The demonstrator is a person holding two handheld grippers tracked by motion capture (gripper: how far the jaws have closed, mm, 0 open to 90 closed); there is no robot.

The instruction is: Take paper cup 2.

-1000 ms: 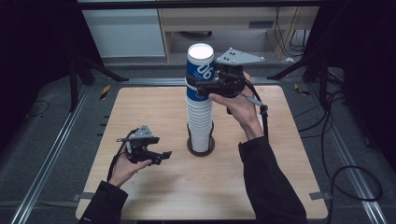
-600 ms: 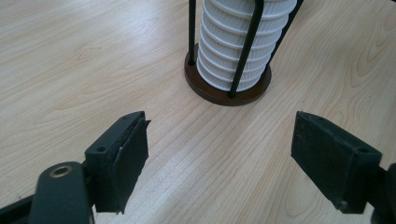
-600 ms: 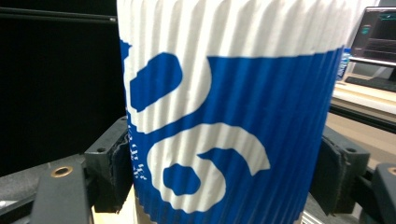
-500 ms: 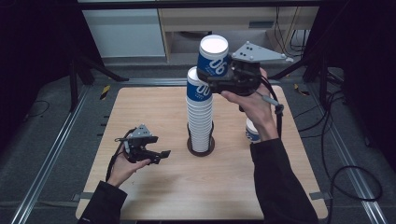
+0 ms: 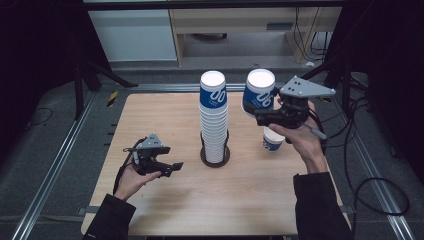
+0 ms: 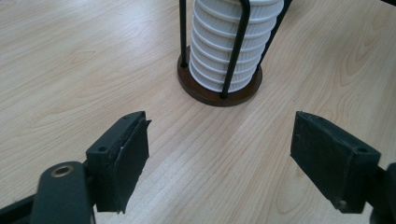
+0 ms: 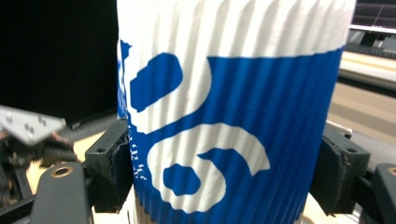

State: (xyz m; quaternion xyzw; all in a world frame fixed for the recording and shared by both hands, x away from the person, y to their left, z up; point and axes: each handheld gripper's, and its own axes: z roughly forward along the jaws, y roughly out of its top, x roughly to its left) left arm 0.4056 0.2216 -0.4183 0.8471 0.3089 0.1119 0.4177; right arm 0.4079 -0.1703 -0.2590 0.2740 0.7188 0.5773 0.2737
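Observation:
A tall stack of white and blue ribbed paper cups (image 5: 214, 120) stands in a dark wire holder (image 5: 215, 159) at the middle of the wooden table (image 5: 150, 115). My right gripper (image 5: 257, 107) is shut on one such cup (image 5: 260, 92) and holds it in the air to the right of the stack's top. In the right gripper view that cup (image 7: 224, 116) sits between both pads (image 7: 112, 172). Another cup (image 5: 272, 141) stands on the table under the right hand. My left gripper (image 5: 172, 167) rests open at the front left, its jaws wide apart and facing the stack (image 6: 233, 42) and its base (image 6: 205, 93).
Metal rails (image 5: 60, 165) run along the table's left and right sides. Cables (image 5: 360, 165) trail over the floor at the right. A pale cabinet (image 5: 225, 25) stands behind the table's far edge.
My right gripper has lifted the top cup off the stack and carried it to the right and slightly down. The left gripper has stayed where it was.

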